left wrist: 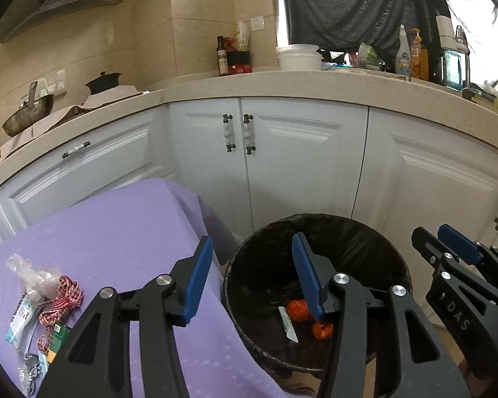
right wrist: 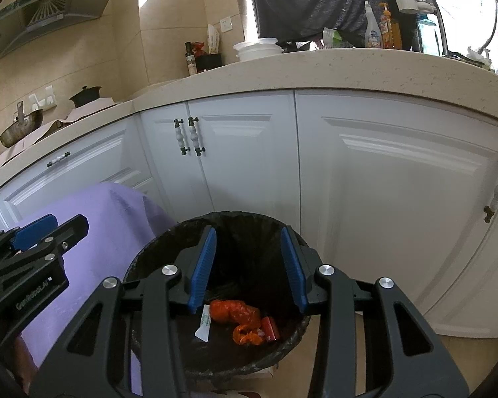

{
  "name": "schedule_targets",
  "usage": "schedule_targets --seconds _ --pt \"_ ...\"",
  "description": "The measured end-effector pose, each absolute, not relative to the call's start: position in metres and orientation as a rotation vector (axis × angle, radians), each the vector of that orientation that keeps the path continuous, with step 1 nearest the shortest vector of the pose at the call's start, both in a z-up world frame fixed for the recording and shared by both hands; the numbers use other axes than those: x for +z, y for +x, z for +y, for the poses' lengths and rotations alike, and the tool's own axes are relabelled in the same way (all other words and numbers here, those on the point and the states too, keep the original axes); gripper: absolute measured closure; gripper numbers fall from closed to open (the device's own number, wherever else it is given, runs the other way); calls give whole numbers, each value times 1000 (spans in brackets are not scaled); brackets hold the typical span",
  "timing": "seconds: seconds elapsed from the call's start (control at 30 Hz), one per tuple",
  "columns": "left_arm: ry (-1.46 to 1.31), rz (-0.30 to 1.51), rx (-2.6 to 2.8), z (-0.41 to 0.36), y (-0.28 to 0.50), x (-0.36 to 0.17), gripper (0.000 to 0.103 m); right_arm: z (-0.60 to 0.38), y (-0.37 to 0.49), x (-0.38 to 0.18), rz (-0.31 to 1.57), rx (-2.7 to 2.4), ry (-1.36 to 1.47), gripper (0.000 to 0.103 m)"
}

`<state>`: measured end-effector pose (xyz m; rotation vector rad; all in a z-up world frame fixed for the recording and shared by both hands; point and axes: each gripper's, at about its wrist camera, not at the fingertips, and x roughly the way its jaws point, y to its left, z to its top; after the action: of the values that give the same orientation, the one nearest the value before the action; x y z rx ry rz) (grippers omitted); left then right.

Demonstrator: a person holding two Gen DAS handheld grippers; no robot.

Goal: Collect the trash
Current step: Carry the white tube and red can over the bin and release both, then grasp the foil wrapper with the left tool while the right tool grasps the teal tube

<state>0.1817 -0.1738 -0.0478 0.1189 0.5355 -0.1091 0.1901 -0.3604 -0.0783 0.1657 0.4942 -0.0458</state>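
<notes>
Below, black-lined bin (right wrist: 215, 298), orange wrappers (right wrist: 235, 311), white sachet (right wrist: 203, 326)

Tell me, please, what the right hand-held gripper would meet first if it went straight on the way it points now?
Most likely the black liner on the bin's far inner wall. The right hand-held gripper stands open and empty above the bin, angled downward. Depth is unclear, so it might instead reach the orange wrappers at the bottom.

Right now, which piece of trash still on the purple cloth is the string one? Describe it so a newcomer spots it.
Start at the purple tablecloth left of the black bin. Near its left edge lies a small litter pile. The red-and-white checked string is the looped tangle between the clear crumpled plastic and the green packet; the only patterned cord there.
</notes>
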Motion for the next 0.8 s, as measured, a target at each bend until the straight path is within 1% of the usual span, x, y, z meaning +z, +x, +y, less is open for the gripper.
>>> schedule_targets --seconds 0.27,0.33,0.37,0.47,0.53,0.6,0.8 --pt "108 522 -97 -166 178 -41 53 -354 184 -71 490 -48 153 61" --pt "106 519 -94 -163 176 -40 53 -352 182 -69 488 -51 150 57" --pt "105 517 -92 -162 175 -39 52 -350 181 -68 486 -53 149 54" --pt "99 511 -82 -155 171 -37 49 -345 179 -65 484 -53 144 52" --pt "95 506 -74 -151 168 -36 47 -341 177 -63 483 -51 140 49" --pt "90 503 -65 -146 165 -35 44 -336 174 -61 479 -48 136 42" --pt "81 494 -31 -127 154 -33 34 -315 166 -57 483 -24 128 37"
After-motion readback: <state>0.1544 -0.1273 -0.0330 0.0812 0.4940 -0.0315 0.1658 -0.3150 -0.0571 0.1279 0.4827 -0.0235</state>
